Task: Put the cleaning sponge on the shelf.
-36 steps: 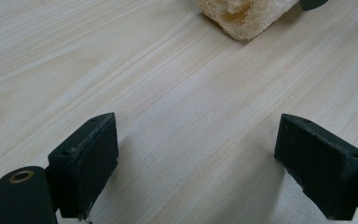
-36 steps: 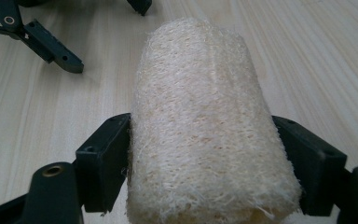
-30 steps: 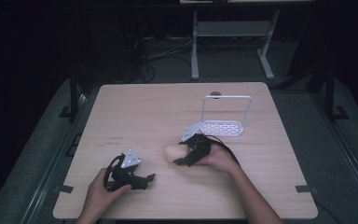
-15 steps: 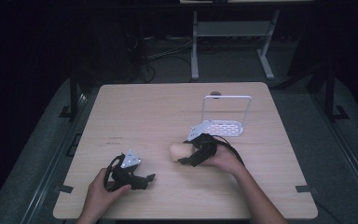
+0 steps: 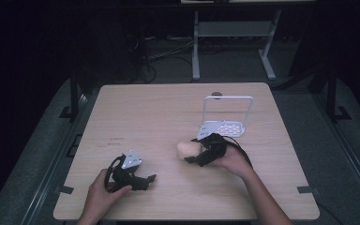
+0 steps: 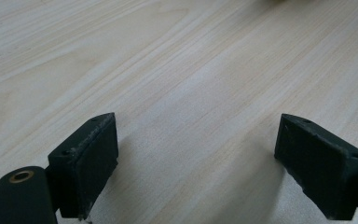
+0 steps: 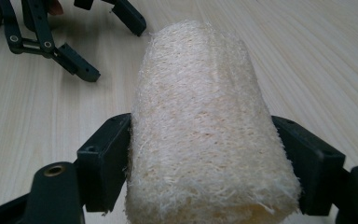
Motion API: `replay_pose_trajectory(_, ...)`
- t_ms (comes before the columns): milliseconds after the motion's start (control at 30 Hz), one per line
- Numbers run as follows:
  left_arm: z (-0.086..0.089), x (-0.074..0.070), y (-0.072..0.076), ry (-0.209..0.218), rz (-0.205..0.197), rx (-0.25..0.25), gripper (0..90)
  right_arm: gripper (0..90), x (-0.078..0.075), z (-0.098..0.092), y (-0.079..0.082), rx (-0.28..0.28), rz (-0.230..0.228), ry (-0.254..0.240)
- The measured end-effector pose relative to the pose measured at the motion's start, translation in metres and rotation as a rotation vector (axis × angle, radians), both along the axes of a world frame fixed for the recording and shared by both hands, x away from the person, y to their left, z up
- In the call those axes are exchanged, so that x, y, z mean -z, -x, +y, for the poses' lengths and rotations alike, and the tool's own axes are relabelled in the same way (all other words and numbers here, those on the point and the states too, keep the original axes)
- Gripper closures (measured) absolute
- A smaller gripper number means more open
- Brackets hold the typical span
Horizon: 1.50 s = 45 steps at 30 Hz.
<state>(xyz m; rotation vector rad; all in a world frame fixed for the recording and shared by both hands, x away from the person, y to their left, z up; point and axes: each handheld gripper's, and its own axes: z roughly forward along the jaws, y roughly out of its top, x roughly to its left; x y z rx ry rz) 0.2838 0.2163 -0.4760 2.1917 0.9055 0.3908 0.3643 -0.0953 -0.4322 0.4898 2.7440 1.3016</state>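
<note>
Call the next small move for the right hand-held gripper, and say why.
Probably carry the loofah toward the white wire rack behind it. The right hand-held gripper is shut on the loofah, both pads pressing its sides, so the grasp looks settled. The rack's perforated base looks bare, with nothing between the two. The left hand-held gripper rests open on the table, out of the way.

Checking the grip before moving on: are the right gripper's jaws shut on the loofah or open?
Shut on it: the right gripper has both jaws pressed against the loofah's sides.
</note>
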Motion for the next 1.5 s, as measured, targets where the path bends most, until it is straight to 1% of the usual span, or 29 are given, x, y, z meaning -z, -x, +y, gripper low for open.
replay_pose_trajectory(33,0.0,0.0,0.0,0.0,0.0,0.0,12.8,24.6,0.0,-0.002,0.001,0.003,-0.008,0.003)
replay_pose_trajectory(100,0.0,0.0,0.0,0.001,0.0,0.0,12.8,24.6,-0.001,-0.005,0.002,0.011,-0.002,-0.013)
replay_pose_trajectory(167,0.0,0.0,0.0,0.001,0.0,0.0,12.8,24.6,-0.002,-0.008,0.003,0.017,-0.011,-0.012)
replay_pose_trajectory(267,0.0,0.0,0.0,0.001,0.0,0.0,12.8,24.6,-0.004,-0.012,0.005,0.028,-0.012,-0.023)
replay_pose_trajectory(833,0.0,0.0,0.0,0.007,-0.001,-0.004,12.8,24.6,-0.017,-0.026,0.014,0.049,-0.043,-0.051)
replay_pose_trajectory(1267,0.0,0.0,0.0,0.004,-0.001,-0.002,12.8,24.7,-0.022,-0.035,0.014,0.073,-0.051,-0.06)
replay_pose_trajectory(1500,0.0,0.0,0.0,0.004,-0.001,-0.002,12.8,24.7,-0.023,-0.044,0.012,0.097,-0.055,-0.072)
